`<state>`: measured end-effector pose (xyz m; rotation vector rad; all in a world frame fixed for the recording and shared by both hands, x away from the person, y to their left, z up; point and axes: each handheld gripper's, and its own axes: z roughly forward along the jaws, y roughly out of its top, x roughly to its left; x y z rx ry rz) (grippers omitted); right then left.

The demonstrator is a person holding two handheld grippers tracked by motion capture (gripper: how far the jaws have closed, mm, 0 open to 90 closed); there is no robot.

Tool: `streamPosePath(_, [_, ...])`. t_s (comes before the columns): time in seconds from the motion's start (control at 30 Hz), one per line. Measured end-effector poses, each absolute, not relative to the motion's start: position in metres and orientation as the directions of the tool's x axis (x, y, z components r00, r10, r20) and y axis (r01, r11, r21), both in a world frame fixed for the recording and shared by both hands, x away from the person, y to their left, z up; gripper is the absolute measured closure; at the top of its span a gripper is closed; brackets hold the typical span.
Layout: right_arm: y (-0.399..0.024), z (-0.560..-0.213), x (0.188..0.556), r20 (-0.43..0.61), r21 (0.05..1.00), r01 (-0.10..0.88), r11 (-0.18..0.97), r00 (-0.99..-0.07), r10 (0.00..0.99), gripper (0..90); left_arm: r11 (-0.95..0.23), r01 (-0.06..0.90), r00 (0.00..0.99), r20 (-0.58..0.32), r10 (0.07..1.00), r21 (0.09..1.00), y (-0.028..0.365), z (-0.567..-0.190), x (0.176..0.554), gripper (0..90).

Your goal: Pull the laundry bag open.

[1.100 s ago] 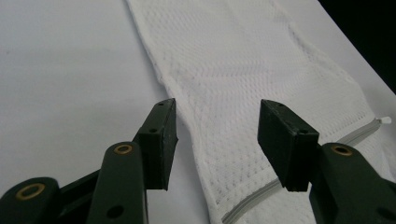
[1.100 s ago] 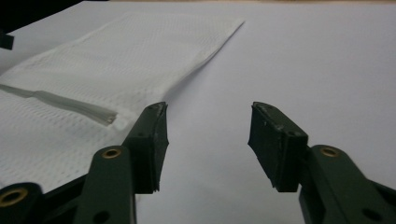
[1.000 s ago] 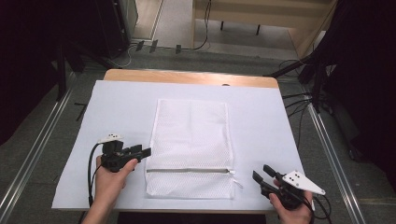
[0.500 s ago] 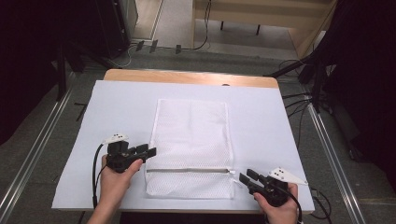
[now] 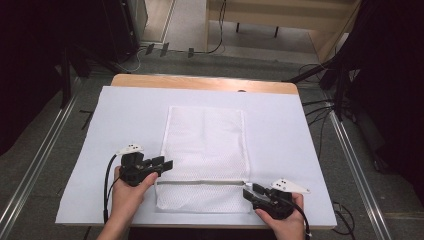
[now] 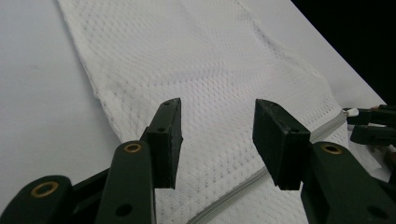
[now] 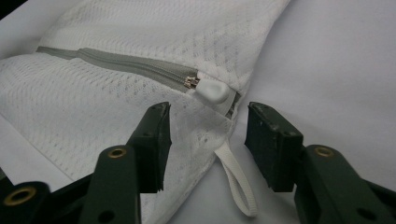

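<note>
The right gripper (image 7: 205,140) sits with its jaws apart, straddling the near right corner of the white mesh laundry bag (image 5: 206,150) — the white zipper pull (image 7: 214,91) lies just ahead of the gap and a fabric loop (image 7: 236,179) trails between the jaws, so it seems lined up to take the pull. The left gripper (image 6: 217,135) is likewise spread and holds nothing; it hovers over the bag's left edge, above the grey zipper (image 5: 200,182), probably to pin the cloth while the zip is drawn. The bag lies flat on the white table cover (image 5: 85,150), zip closed, nearest the person.
</note>
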<state>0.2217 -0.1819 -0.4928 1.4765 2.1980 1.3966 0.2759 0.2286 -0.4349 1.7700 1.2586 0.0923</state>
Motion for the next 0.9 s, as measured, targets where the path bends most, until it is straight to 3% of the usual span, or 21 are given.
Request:
streamPosePath(0.43, [-0.16, -0.494, 0.202, 0.183, 0.793, 0.572, 0.21, -0.552, 0.813, 42.3, -0.066, 0.694, 0.52, -0.436, 0.734, 0.717, 0.207, -0.427, 0.27, 52.2])
streamPosePath(0.53, [-0.152, -0.495, 0.197, 0.067, 0.801, 0.536, 0.265, -0.521, 0.851, 52.3, -0.09, 0.689, 0.547, -0.435, 0.715, 0.719, 0.193, -0.425, 0.268, 52.2])
streamPosePath(0.63, [-0.149, -0.497, 0.194, 0.061, 0.814, 0.528, 0.244, -0.494, 0.868, 60.4, -0.128, 0.686, 0.575, -0.425, 0.699, 0.716, 0.173, -0.426, 0.267, 51.9])
streamPosePath(0.77, [-0.158, -0.497, 0.198, 0.099, 0.814, 0.549, 0.187, -0.45, 0.888, 89.3, -0.178, 0.69, 0.608, -0.428, 0.669, 0.702, 0.141, -0.43, 0.269, 50.1])
streamPosePath(0.9, [-0.159, -0.496, 0.198, 0.108, 0.814, 0.55, 0.188, -0.462, 0.88, 90.0, -0.206, 0.688, 0.633, -0.437, 0.638, 0.696, 0.108, -0.431, 0.273, 48.7])
